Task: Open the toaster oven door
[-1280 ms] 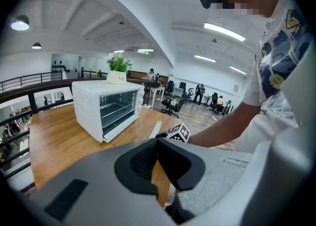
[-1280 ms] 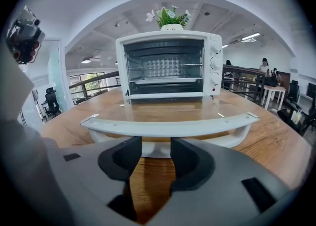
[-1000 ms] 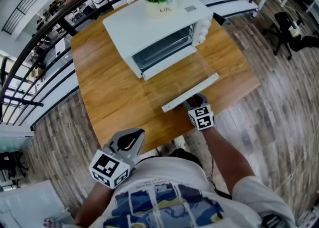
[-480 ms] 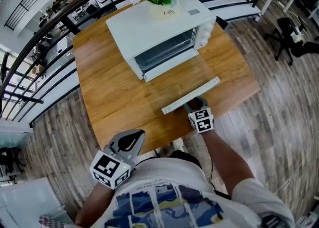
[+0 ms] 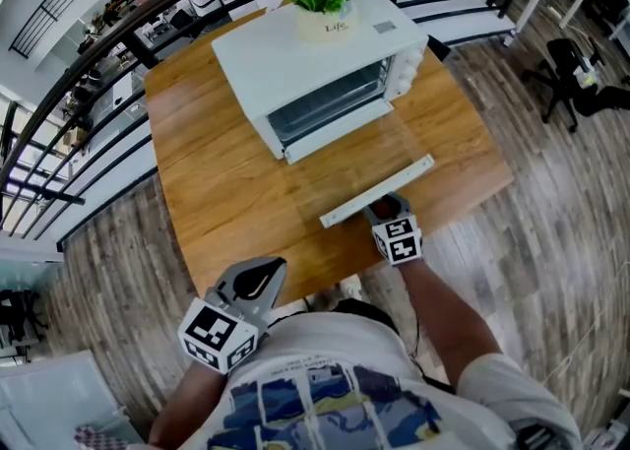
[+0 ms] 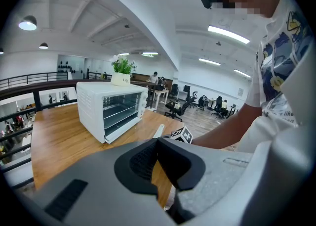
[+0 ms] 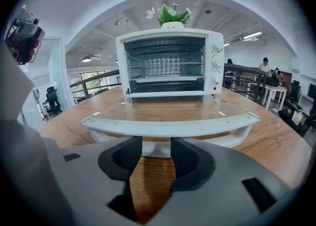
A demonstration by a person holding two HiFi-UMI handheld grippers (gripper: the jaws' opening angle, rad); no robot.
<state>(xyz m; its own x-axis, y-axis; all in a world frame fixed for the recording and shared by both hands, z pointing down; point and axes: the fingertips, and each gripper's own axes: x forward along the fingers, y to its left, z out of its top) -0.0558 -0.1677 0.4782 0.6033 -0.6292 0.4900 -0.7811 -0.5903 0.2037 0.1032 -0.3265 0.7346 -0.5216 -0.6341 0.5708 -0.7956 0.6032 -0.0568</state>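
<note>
We judge the glass door (image 7: 168,109) fragile, best taken by its stiff handle (image 7: 170,128); right tongs (image 7: 156,156) gape empty before it, left tongs (image 6: 157,163) pinched together, empty.

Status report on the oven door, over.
Left gripper shut, empty. Right gripper open, at door handle. Toaster oven door fully down. Nothing in the way.
</note>
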